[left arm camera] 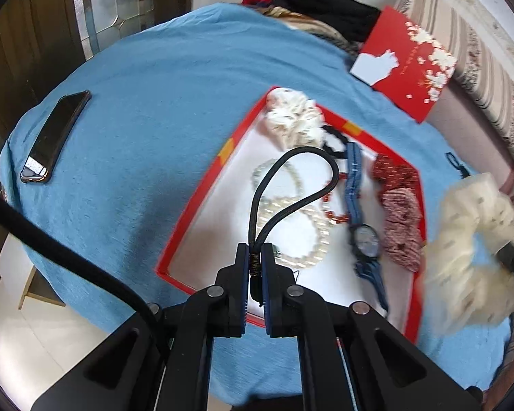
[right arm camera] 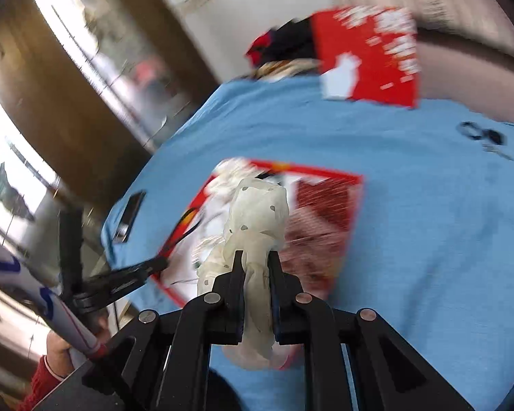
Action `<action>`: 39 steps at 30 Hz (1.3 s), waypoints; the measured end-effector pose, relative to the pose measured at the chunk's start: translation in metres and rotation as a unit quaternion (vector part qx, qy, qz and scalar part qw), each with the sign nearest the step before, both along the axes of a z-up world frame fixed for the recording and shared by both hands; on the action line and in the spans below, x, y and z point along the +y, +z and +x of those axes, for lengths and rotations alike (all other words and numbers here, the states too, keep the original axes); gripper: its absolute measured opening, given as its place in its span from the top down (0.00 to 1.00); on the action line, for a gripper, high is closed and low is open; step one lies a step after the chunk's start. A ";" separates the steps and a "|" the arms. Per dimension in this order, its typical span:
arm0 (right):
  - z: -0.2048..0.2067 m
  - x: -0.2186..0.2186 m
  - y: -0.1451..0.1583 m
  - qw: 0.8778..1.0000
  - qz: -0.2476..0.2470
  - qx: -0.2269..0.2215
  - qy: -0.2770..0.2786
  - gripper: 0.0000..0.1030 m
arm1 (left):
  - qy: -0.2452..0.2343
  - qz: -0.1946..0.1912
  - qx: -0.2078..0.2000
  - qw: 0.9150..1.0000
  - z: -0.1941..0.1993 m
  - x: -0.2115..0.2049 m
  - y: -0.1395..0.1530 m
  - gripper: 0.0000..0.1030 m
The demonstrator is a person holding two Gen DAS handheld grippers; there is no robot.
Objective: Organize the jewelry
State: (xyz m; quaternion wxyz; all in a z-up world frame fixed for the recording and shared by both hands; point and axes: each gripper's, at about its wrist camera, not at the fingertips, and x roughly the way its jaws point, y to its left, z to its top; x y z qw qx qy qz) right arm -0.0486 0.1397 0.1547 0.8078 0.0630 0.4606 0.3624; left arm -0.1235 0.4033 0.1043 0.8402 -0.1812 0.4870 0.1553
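Observation:
My left gripper (left arm camera: 255, 251) is shut on a black elastic hair tie (left arm camera: 291, 185) and holds its loop above the red-rimmed box (left arm camera: 195, 212). In the box lie a pearl necklace (left arm camera: 301, 226), a blue watch (left arm camera: 363, 236), red patterned scrunchies (left arm camera: 399, 212), red beads (left arm camera: 332, 205) and a white scrunchie (left arm camera: 293, 120). My right gripper (right arm camera: 256, 257) is shut on a cream dotted scrunchie (right arm camera: 257, 219) and holds it in the air above the box's near side (right arm camera: 325, 174); it also shows blurred in the left wrist view (left arm camera: 469, 246).
A blue cloth (left arm camera: 147, 109) covers the round table. A black phone (left arm camera: 56, 137) lies at the left. The red box lid (left arm camera: 404, 61) rests at the back right by a pile of dark clothes (left arm camera: 318, 3). A small dark item (right arm camera: 479, 137) lies on the cloth at right.

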 end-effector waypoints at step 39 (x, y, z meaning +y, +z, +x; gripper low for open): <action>0.031 0.008 -0.092 0.987 -0.139 0.047 -0.063 0.52 | 0.052 0.088 -0.081 0.991 -0.074 -0.020 0.052 0.40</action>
